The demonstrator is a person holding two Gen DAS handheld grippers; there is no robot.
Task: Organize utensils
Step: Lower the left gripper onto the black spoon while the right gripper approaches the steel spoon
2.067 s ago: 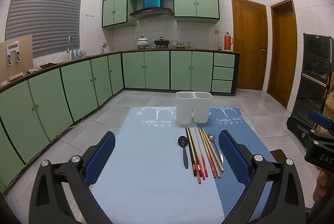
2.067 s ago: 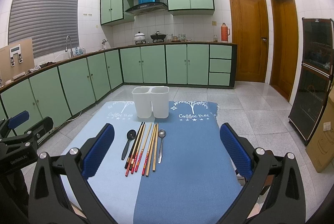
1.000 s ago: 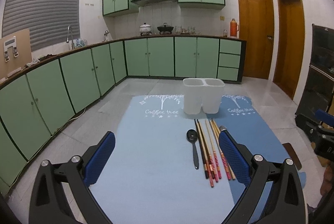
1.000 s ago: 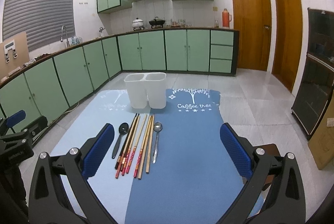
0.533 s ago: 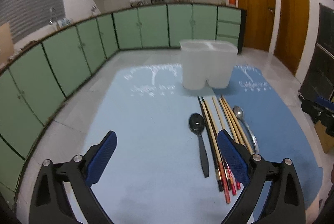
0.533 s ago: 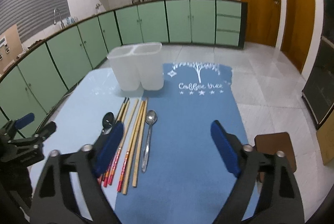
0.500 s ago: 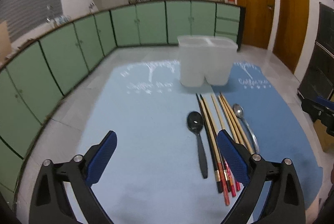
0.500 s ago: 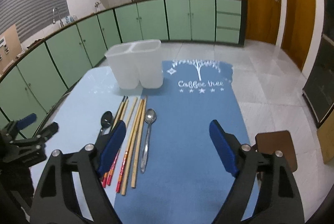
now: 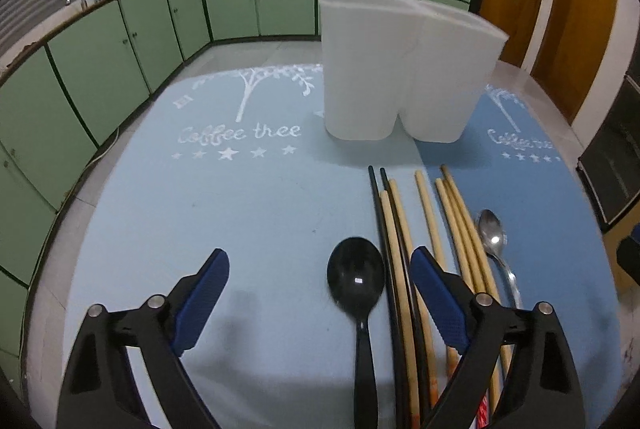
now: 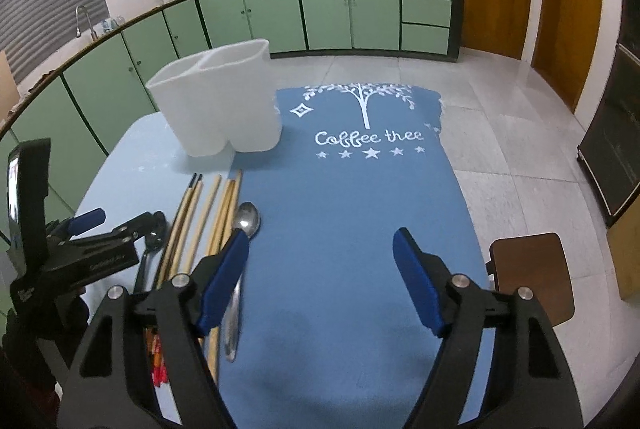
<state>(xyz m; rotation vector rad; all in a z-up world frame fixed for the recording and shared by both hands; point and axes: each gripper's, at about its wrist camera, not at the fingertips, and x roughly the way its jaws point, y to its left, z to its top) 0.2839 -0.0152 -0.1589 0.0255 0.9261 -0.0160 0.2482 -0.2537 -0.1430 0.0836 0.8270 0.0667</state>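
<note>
A black spoon (image 9: 356,275), several chopsticks (image 9: 400,229) and a metal spoon (image 9: 494,237) lie side by side on the blue mats. Behind them stands a white two-compartment holder (image 9: 400,69). My left gripper (image 9: 320,261) hovers low over the black spoon. Its jaws are closing, the spoon's bowl lies between them untouched, and its right finger covers some chopsticks. My right gripper (image 10: 320,241) is over the darker mat (image 10: 360,189). Its jaws are closing on nothing. The metal spoon (image 10: 247,219) runs under its left finger. The left gripper (image 10: 116,225) partly hides the black spoon (image 10: 154,233).
The light blue mat (image 9: 240,209) and the darker one cover the table side by side. A brown stool (image 10: 528,269) stands off the table's right edge. Green cabinets (image 10: 280,13) line the far walls, and a dark cabinet (image 10: 612,157) stands at the right.
Both grippers have dropped and tilted down toward the utensils, which now look larger and closer. The right jaws have narrowed clearly, and the left jaws only slightly.
</note>
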